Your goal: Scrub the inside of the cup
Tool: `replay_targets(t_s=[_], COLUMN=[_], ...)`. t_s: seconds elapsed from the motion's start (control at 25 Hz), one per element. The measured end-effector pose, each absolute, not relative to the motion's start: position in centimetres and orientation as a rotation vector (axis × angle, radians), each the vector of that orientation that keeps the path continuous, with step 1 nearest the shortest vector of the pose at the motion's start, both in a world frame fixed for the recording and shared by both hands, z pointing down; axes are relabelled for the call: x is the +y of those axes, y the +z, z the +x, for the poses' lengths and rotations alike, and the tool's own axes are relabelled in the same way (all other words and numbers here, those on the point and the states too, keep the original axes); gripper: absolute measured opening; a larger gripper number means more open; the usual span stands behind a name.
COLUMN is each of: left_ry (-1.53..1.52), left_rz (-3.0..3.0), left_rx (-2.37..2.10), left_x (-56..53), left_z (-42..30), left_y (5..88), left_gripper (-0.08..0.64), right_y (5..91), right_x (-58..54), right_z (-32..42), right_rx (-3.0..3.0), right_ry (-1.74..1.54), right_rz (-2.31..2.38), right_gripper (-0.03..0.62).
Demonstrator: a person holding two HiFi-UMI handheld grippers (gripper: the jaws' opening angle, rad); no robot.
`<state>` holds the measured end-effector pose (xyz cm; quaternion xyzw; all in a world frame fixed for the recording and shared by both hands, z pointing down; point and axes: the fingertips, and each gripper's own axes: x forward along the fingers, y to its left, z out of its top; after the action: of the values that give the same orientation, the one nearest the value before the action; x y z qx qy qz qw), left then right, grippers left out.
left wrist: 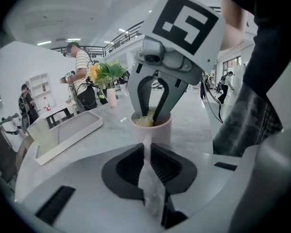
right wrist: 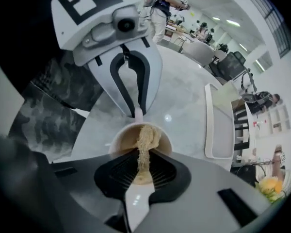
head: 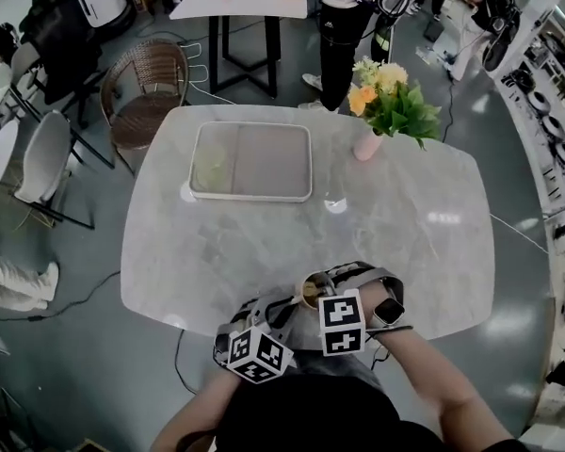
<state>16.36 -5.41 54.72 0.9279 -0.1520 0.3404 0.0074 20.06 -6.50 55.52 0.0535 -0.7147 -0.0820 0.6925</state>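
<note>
Cup [head: 313, 288]: stands upright at 6 o'clock on the tabletop [head: 405, 243], close to the near edge. Short, round, pale pink, with a smooth matt wall and a thin flat handle [right wrist: 137, 113] of the same pink at the rim.

Left gripper [left wrist: 146, 154]: comes in from about 7 o'clock, tilted downward. Jaws nearly together, with only a narrow gap, and this gap filled by the thin handle. Presses on both flat faces of it with the ribbed black pads, and so holds the cup in place.

Right gripper [right wrist: 139, 152]: points steeply down from above the cup. Jaws closed tight on a scrubber [right wrist: 146, 137], a beige strip, rough and fibrous, somewhat like loofah. Reaches with the tips to the rim, so that the free end of the scrubber hangs inside the cup and fills a good part of the opening.

Tabletop: pale grey with a marble pattern, glossy, with bright spots of lamp reflection. Rectangular with rounded corners.

Tray [head: 252, 196]: lies between 11 and 12 o'clock, well apart from the cup. White, shallow, rectangular with rounded corners and a raised rim.

Vase [head: 368, 144]: stands at 1 o'clock, slim, pink and upright. Carries yellow and white flowers [head: 381, 81] with green leaves.

Wicker chair [head: 151, 92]: stands on the floor beyond the far left corner, at about 11 o'clock, brown, woven, with a rounded back.
</note>
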Motion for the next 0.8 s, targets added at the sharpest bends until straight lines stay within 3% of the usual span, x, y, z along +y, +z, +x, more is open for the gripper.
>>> replay_targets(t_s=[0.16, 0.4, 0.6, 0.8], left_ry=[1.052, 1.042, 1.04, 1.027], left_rz=[2.909, 2.899, 2.881, 2.879], left_rx=[-0.494, -0.508, -0.471, -0.442], left_x=[-5.6, -5.7, -5.6, -4.8], left_z=[16.3, 16.2, 16.3, 16.5], left_y=[54.7, 54.7, 54.8, 54.5], left_gripper=[0.049, 0.049, 0.049, 0.049], right_y=[56.1, 55.8, 53.4, 52.0], right_x=[-7.1, -5.2, -5.6, -5.8], right_z=[20.2, 18.7, 19.2, 19.9], right_rx=[-1.542, -1.662, -1.789, -1.661], right_ry=[-0.192, 0.275, 0.472, 0.235], right_rz=[0.102, -0.026, 0.046, 0.088], right_gripper=[0.06, 0.06, 0.06, 0.06])
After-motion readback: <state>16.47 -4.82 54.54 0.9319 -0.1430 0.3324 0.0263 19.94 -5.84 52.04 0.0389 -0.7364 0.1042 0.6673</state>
